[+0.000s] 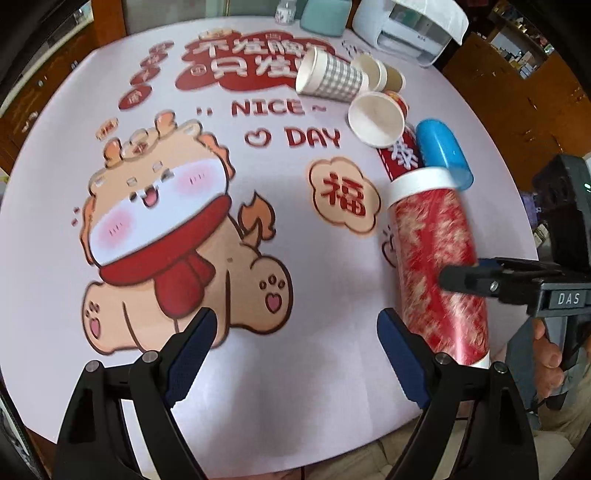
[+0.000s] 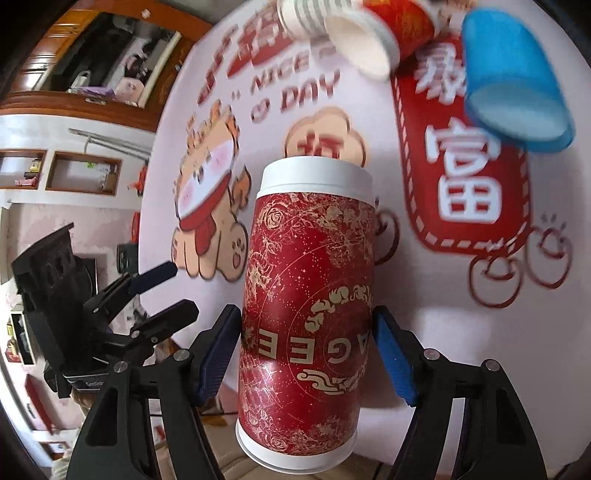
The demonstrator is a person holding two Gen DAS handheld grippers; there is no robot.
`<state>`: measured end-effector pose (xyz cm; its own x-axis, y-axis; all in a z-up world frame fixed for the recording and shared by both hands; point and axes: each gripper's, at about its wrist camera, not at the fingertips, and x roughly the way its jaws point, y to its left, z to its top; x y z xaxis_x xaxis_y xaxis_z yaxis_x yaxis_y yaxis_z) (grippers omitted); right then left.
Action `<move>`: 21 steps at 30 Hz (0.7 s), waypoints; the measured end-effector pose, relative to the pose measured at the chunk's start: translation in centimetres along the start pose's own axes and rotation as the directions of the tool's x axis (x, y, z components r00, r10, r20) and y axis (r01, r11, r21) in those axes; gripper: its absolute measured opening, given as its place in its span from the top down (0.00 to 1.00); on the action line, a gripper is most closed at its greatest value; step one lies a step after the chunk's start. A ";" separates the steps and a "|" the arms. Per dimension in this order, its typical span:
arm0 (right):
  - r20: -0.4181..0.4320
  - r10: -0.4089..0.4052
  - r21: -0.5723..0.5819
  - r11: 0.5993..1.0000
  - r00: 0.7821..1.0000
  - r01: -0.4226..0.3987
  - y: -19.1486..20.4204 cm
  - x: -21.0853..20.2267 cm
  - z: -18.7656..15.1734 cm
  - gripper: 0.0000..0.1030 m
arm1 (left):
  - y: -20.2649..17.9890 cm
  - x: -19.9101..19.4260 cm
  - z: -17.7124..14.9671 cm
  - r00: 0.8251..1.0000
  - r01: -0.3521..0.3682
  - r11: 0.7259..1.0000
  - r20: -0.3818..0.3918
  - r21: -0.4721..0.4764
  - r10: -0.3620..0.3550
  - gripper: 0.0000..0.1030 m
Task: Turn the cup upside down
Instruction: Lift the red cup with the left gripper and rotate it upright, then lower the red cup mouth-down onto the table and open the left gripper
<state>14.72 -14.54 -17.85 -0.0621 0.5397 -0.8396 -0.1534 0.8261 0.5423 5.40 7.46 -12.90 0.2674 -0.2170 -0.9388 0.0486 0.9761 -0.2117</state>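
Observation:
A tall red cup with gold patterns and white ends (image 2: 306, 306) is held between the blue pads of my right gripper (image 2: 306, 350), tilted off upright above the table. In the left wrist view the same cup (image 1: 439, 266) lies slanted at the right, with one right finger (image 1: 465, 280) across it. My left gripper (image 1: 295, 354) is open and empty over the tablecloth, to the left of the cup. It also shows in the right wrist view (image 2: 162, 291).
A round table with a cartoon tablecloth (image 1: 184, 221). Several paper cups lie on their sides at the back right (image 1: 332, 75), (image 1: 376, 118), beside a blue plastic cup (image 1: 443, 151) (image 2: 513, 77). A white appliance (image 1: 413, 29) and a teal box (image 1: 325, 16) stand at the far edge.

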 end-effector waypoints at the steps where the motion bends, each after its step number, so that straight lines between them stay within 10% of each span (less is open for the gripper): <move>1: 0.043 -0.009 -0.011 1.000 0.999 0.009 0.1 -0.6 -0.1 0.30 | -0.1 -0.3 0.1 1.000 -0.009 1.000 0.020 -0.001 0.009 0.15; 6: 0.357 -0.063 -0.100 0.989 0.932 0.105 1.4 -3.4 -1.1 0.30 | -0.7 -1.6 0.2 0.988 -0.066 0.998 0.141 -0.012 0.067 0.15; 14: 0.743 -0.142 -0.197 0.887 0.654 0.418 4.3 -2.5 -4.5 0.30 | -1.1 -1.7 0.2 0.931 -0.129 0.984 0.326 -0.125 0.164 0.15; 18: 0.796 -0.145 -0.165 0.882 0.588 0.441 4.3 -1.4 -5.0 0.30 | -1.1 -1.4 -0.3 0.917 -0.140 0.981 0.356 -0.137 0.181 0.15; 21: 0.799 -0.152 -0.152 0.886 0.582 0.439 4.4 -1.1 -5.1 0.30 | -1.1 -1.3 -0.7 0.915 -0.147 0.980 0.357 -0.135 0.186 0.15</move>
<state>9.12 -12.36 -14.67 0.7752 0.3186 -0.5454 -0.3127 0.9438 0.1069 4.36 6.63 -11.64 0.5973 -0.0129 -0.8019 -0.1215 0.9869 -0.1064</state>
